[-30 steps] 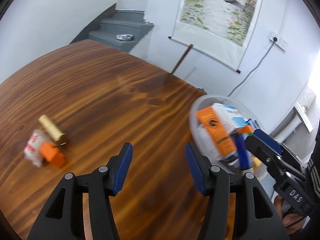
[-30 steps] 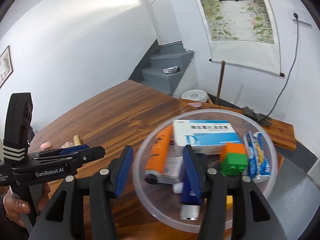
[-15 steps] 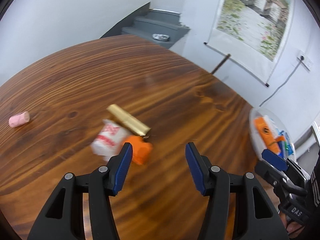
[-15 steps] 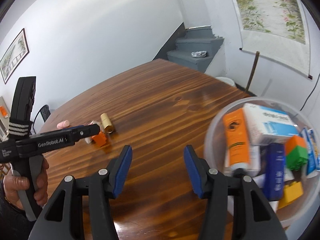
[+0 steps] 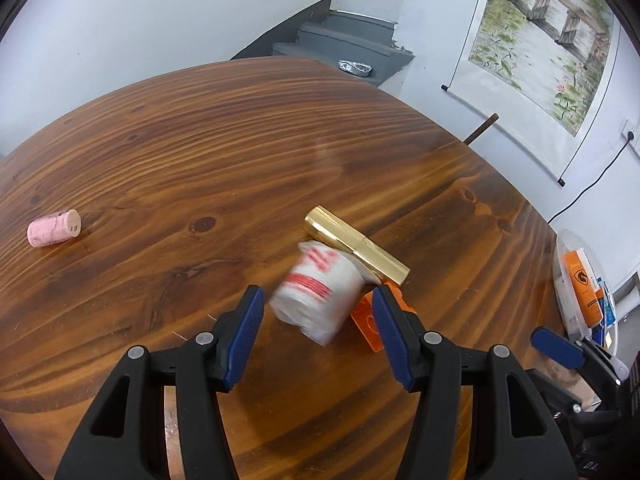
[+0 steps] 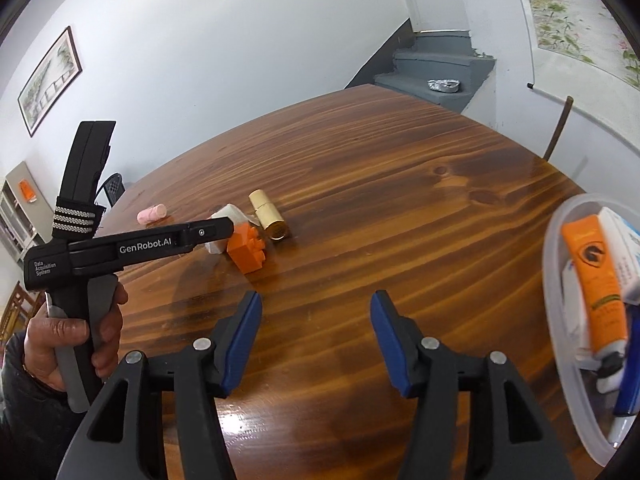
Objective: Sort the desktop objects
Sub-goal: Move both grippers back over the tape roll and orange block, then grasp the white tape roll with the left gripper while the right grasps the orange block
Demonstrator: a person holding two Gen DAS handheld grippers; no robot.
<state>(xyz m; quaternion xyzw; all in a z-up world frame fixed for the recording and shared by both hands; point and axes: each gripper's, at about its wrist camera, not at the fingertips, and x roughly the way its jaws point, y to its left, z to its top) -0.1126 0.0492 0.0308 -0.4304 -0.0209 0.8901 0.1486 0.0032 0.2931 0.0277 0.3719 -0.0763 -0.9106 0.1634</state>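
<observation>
White roll [image 5: 316, 296] is lying on the table [image 5: 200, 152] just ahead of the left gripper [image 5: 318, 338], nearer than the right gripper [image 6: 316, 344]; left jaws standing apart, right jaws opening, nothing between either

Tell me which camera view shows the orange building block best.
The right wrist view: the orange block sits in the open beside the gold tube, studs and side faces visible. In the left wrist view only a sliver of it shows, hidden behind the white wrapped roll and that gripper's own finger.
</observation>
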